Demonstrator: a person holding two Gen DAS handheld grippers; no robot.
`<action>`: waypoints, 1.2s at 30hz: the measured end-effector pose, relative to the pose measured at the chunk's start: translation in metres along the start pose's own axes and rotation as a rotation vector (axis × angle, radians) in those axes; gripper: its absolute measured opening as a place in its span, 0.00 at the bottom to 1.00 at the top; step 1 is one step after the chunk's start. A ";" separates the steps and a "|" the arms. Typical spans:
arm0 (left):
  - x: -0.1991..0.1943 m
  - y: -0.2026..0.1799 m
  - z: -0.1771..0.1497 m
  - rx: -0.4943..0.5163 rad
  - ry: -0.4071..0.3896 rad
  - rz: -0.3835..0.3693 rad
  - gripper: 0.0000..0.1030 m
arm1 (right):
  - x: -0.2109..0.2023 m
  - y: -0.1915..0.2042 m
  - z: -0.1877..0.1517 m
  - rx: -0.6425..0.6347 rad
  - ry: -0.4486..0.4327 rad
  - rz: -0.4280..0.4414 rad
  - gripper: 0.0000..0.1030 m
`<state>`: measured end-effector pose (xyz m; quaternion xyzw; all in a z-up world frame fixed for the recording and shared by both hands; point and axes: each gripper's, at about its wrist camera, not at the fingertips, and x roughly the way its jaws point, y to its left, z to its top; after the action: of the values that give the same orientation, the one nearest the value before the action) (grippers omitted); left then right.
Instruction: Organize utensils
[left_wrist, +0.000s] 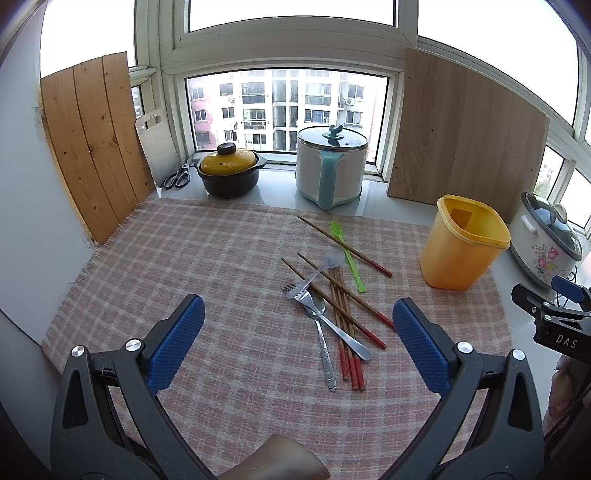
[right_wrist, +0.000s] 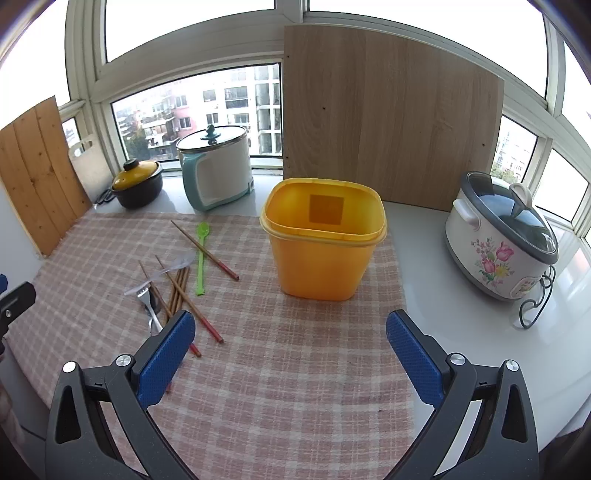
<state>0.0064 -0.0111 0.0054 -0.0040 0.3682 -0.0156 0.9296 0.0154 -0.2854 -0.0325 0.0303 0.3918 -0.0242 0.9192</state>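
With both grippers, left (left_wrist: 297, 339) and right (right_wrist: 290, 345), spread wide and empty, we note the utensils (left_wrist: 328, 299) crisscrossed ahead of the left: lifting one may drag others; bin (right_wrist: 323, 240) ahead of the right could tip.

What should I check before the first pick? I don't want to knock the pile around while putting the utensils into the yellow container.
1. Left gripper open and holding nothing: ok.
2. Right gripper open and holding nothing: ok.
3. Yellow container upright, lid off, nothing seen inside: ok.
4. Utensils separated for a clean pick: not ok; the chopsticks, fork and metal spoon overlap in one pile.
5. An easier first target: ok; the green spoon lies at the pile's edge, crossed only by one chopstick.
6. Checked cloth lying flat under the pile: ok.
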 end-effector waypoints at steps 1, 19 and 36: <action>0.000 0.000 0.000 0.000 0.000 0.001 1.00 | 0.000 0.000 0.000 0.000 0.000 0.000 0.99; 0.004 -0.003 -0.005 -0.002 0.006 -0.003 1.00 | 0.002 0.002 -0.002 0.002 0.006 -0.001 0.99; 0.005 -0.004 -0.005 -0.003 0.008 -0.004 1.00 | 0.005 0.003 -0.001 0.001 0.011 -0.005 0.99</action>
<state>0.0068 -0.0148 -0.0019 -0.0060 0.3721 -0.0169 0.9280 0.0179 -0.2825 -0.0366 0.0300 0.3967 -0.0265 0.9171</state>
